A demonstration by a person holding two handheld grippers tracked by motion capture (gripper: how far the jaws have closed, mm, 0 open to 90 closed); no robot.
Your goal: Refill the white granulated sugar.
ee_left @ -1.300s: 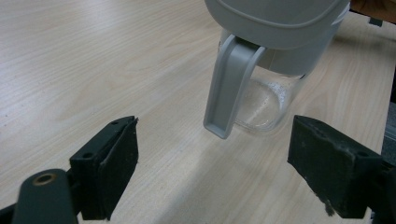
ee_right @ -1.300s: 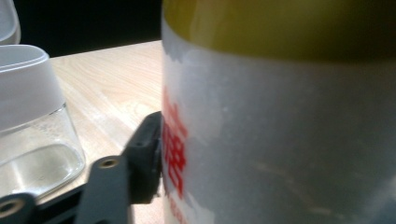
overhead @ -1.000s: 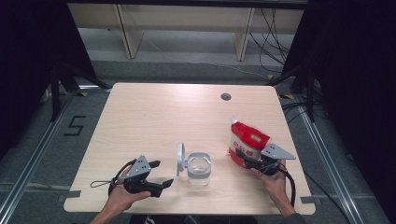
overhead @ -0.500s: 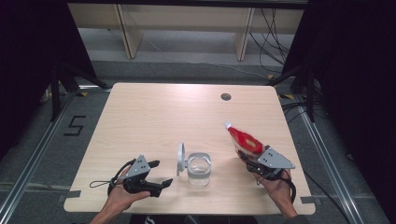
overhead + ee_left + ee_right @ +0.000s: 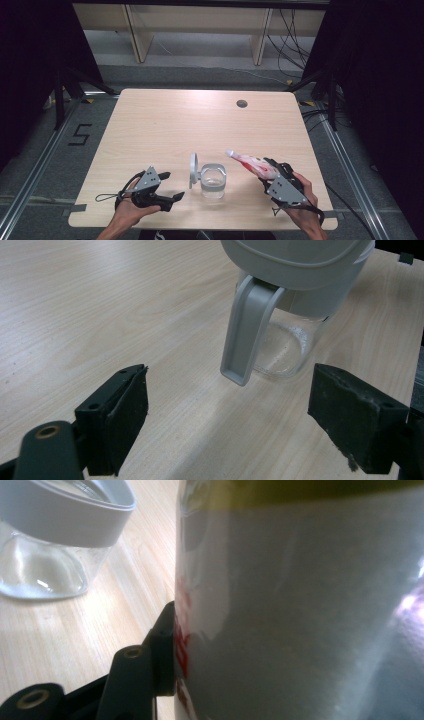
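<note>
A clear glass jar (image 5: pixel 213 180) with a grey rim stands near the table's front edge, its grey lid (image 5: pixel 193 170) flipped up on the left side. In the left gripper view the jar (image 5: pixel 287 335) and its hanging lid latch (image 5: pixel 246 335) sit just ahead of the jaws. My left gripper (image 5: pixel 170 197) rests open on the table to the jar's left, nothing between its pads. My right gripper (image 5: pixel 267 172) is shut on a red and white pouch (image 5: pixel 250 163), tilted with its tip toward the jar. The pouch (image 5: pixel 300 605) looms close in the right gripper view, beside the jar (image 5: pixel 55 535).
A dark round grommet (image 5: pixel 242 103) is set in the wooden table (image 5: pixel 200 125) near its far edge. Shelving legs and cables lie on the floor beyond. Black curtains flank both sides.
The right gripper has tipped the pouch from upright down to a slant and carried it left toward the jar. The left gripper has stayed put.
</note>
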